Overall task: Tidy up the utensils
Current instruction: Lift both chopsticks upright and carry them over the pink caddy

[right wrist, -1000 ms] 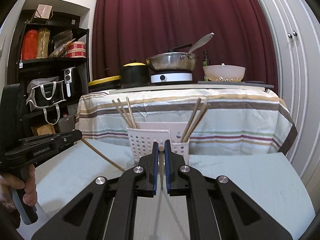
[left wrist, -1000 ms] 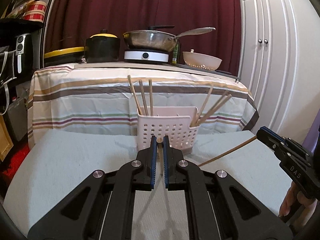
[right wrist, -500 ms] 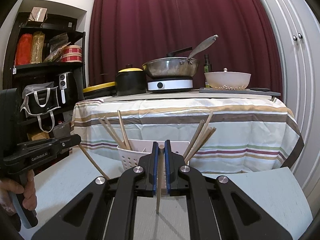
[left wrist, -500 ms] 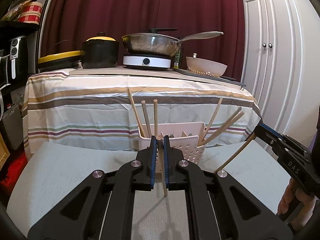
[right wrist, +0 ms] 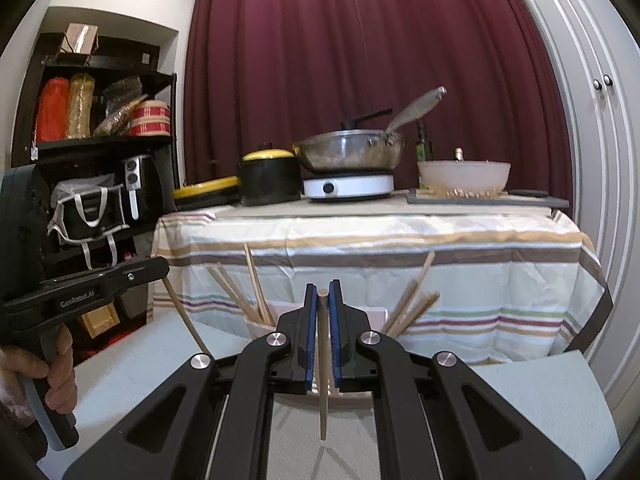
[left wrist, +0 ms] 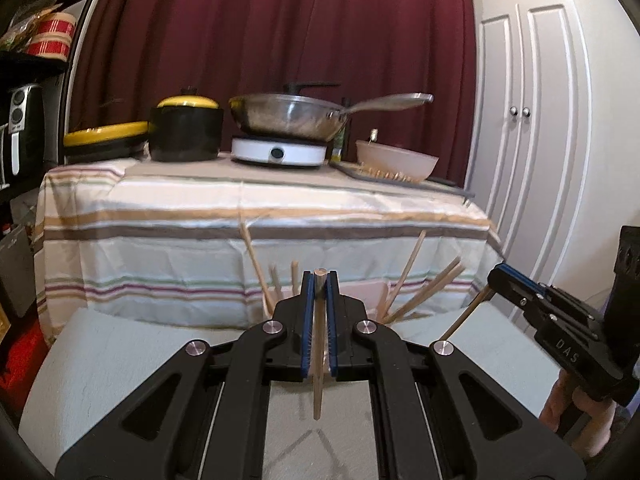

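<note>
Chopsticks are the business here, one wooden stick clamped in each set of tongs. From the left wrist camera, a black pot with a yellow lid [left wrist: 187, 128] sits at about ten o'clock on the striped tablecloth [left wrist: 160, 240], a steel pan [left wrist: 288, 118] at twelve, a pale bowl [left wrist: 396, 162] at one. Dead centre, the left gripper [left wrist: 319, 300] is clenched on a chopstick [left wrist: 317, 360] that hangs almost upright, its lower tip clear of the grey surface [left wrist: 120, 360]. Behind the fingers, the white slotted holder [left wrist: 372, 290] is mostly hidden; loose chopsticks fan out of it toward eleven and one. At three o'clock the right gripper [left wrist: 494, 276] shows side-on, pinching its own stick [left wrist: 464, 314] that slants down toward seven.

From the right wrist camera, a hand [right wrist: 52, 368] at eight o'clock holds the left gripper's handle. Its stick [right wrist: 184, 316] slants toward five. In the middle the right gripper [right wrist: 322, 304] is clenched on a near-vertical chopstick [right wrist: 322, 380], its tip off the surface. The holder [right wrist: 260, 328] peeks out behind, sticks leaning out both ways.
</note>
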